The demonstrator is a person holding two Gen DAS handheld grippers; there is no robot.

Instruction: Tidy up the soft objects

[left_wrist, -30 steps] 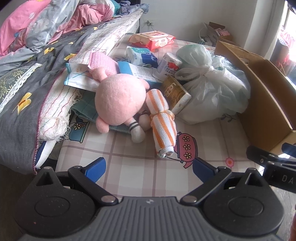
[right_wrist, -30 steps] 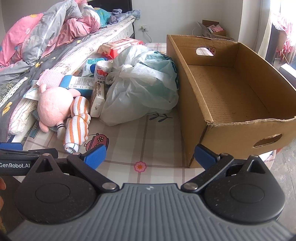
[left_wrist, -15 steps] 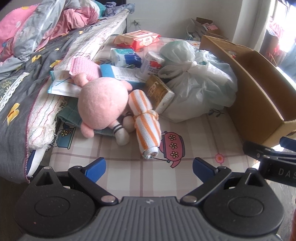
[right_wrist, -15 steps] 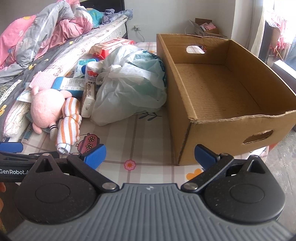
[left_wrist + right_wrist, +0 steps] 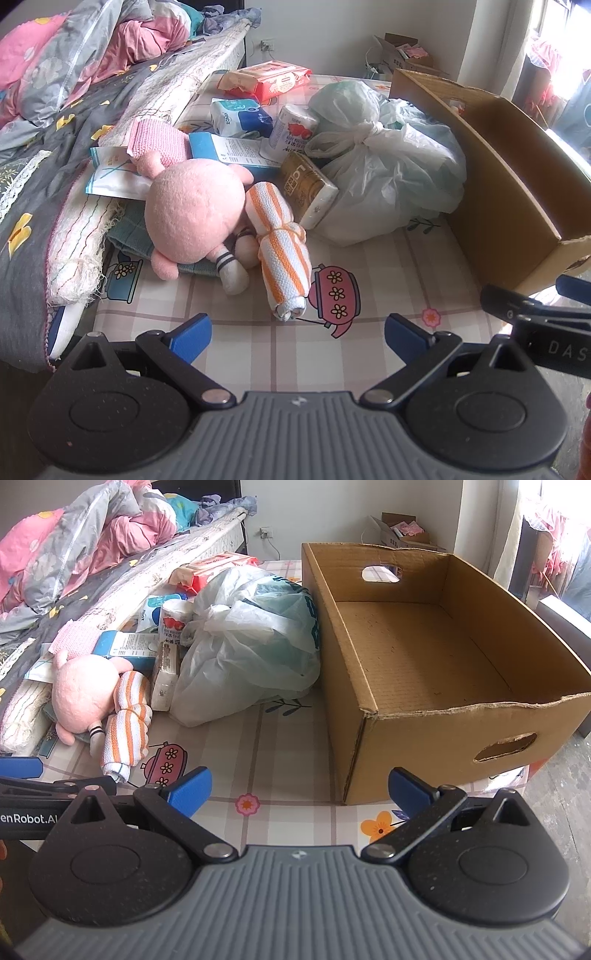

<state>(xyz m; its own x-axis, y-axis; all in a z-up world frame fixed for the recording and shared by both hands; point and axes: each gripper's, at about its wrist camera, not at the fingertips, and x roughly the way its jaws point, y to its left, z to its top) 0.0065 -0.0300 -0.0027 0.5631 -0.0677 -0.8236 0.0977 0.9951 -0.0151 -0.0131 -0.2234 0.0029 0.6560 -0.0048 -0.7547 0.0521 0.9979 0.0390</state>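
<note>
A pink plush toy (image 5: pixel 194 218) (image 5: pixel 83 698) lies on the patterned mat beside a rolled orange-and-white striped towel (image 5: pixel 282 251) (image 5: pixel 127 723). Behind them sit a tied white plastic bag (image 5: pixel 391 173) (image 5: pixel 247 650) and a pink knitted cloth (image 5: pixel 157 142). An empty cardboard box (image 5: pixel 417 653) (image 5: pixel 491 173) stands to the right. My left gripper (image 5: pixel 297 334) is open, hovering just short of the towel's near end. My right gripper (image 5: pixel 299 792) is open, facing the box's near left corner, with nothing between its fingers.
Tissue packs (image 5: pixel 240 116), a paper roll (image 5: pixel 291 129), a gold packet (image 5: pixel 308 188) and a red wipes pack (image 5: pixel 269 79) lie among the soft things. A bed with a grey quilt (image 5: pixel 33 177) borders the left. A small carton (image 5: pixel 402 533) sits by the far wall.
Both grippers have drawn back a little, so the toy, towel and box sit slightly farther off in view. Both stay open and nothing on the mat has moved.
</note>
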